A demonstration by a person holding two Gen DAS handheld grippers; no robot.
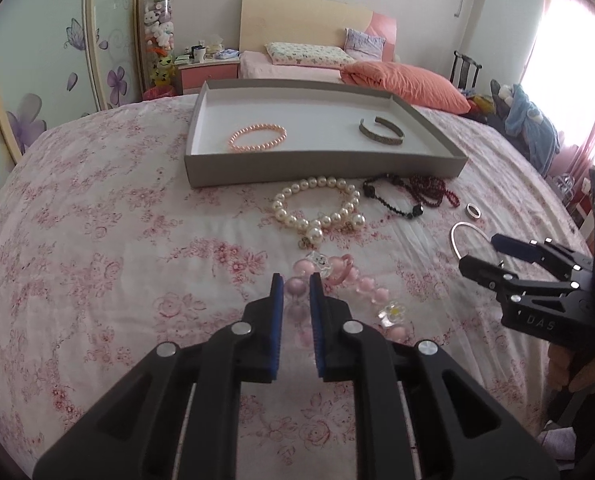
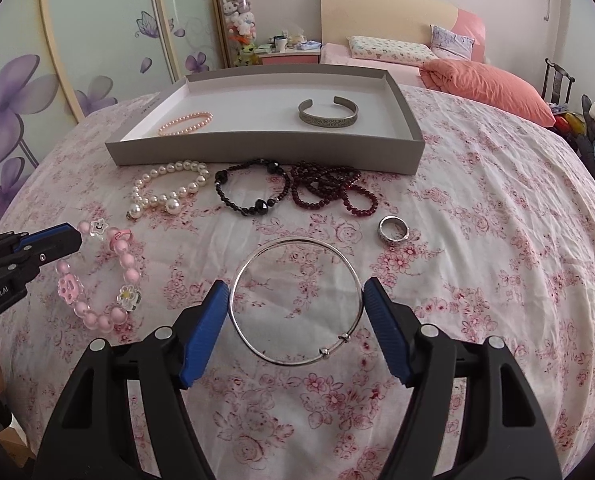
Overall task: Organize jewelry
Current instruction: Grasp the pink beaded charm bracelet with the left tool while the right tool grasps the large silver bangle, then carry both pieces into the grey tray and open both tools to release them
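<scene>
Tray (image 2: pixel 413 136) holds pink pearl bracelet (image 2: pixel 185 123) and metal cuff (image 2: pixel 328 117). Left gripper (image 1: pixel 296 282) clamped on pink bead bracelet (image 1: pixel 373 292); right gripper (image 2: pixel 296 295) fingers apart, straddling silver bangle (image 2: pixel 257 350).

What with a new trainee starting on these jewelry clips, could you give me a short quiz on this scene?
1. True or false: the tray holds three pieces.
2. What lies between the fingers of the right gripper? A: the ring. B: the bangle. C: the black bracelet.
3. Which piece does the left gripper pinch?

Key
1. False: it holds only the peach bracelet and the cuff.
2. B: the open fingers straddle the bangle, which lies flat on the bed.
3. The charm bracelet, gripped at one pink bead.
</scene>
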